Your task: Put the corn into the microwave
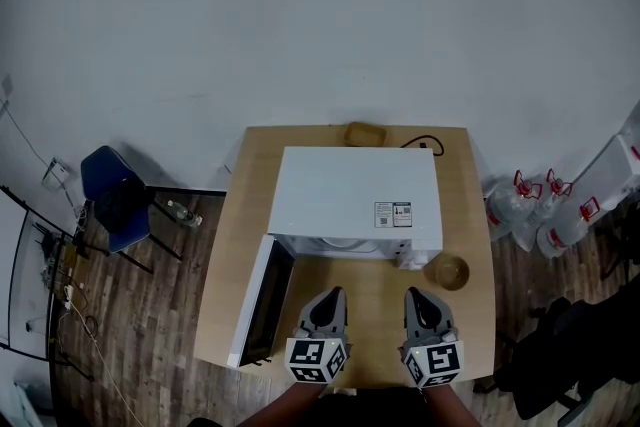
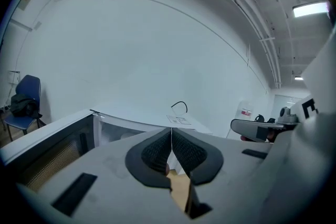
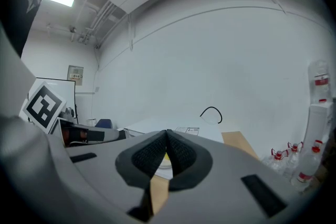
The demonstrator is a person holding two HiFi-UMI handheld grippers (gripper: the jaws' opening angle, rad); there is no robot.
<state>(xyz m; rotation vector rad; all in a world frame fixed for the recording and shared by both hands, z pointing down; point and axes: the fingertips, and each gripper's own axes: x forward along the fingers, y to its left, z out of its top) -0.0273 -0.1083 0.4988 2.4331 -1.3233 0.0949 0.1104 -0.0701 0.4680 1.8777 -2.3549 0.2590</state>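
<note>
A white microwave (image 1: pixel 355 195) stands on the wooden table (image 1: pixel 470 215) with its door (image 1: pixel 262 300) swung open to the left. A white plate (image 1: pixel 345 243) shows at the mouth of its cavity. In the right gripper view a small yellow bit, possibly the corn (image 3: pixel 165 157), shows on that plate behind the jaws. My left gripper (image 1: pixel 328 293) hovers before the opening, shut and empty, its pads (image 2: pixel 157 152) pressed together. My right gripper (image 1: pixel 420 295) hangs beside it, also shut with nothing held (image 3: pixel 167 134).
A brown bowl (image 1: pixel 449 271) sits on the table right of the microwave. A brownish object (image 1: pixel 365 133) and a black cable (image 1: pixel 425 143) lie behind it. A blue chair (image 1: pixel 115 200) stands on the floor at left, water bottles (image 1: pixel 545 215) at right.
</note>
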